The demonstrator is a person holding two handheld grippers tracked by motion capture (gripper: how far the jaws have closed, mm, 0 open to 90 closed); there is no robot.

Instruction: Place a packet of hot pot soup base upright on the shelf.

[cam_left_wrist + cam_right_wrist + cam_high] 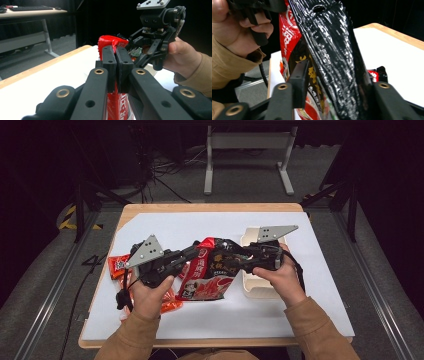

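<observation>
Two grippers meet on the glossy red-and-black plastic noodle packet (pixel 212 270): left gripper (pixel 116 65) clamps its edge, while right gripper (pixel 329 82), straddling the seal without visibly pinching, should seat squarely before tugging.

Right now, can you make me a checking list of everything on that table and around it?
Surface: wooden table under a white sheet.
Job's things: red and black snack bag, held up between both grippers.
Clutter: cream tray; small orange-red packets at the left.
Grippers: left gripper shut on the bag's red edge; right gripper with the bag's black edge between its jaws, contact unclear.
Cables: black cable under the left hand; more on the floor.
Surroundings: dark room, grey floor, white stand behind.
</observation>
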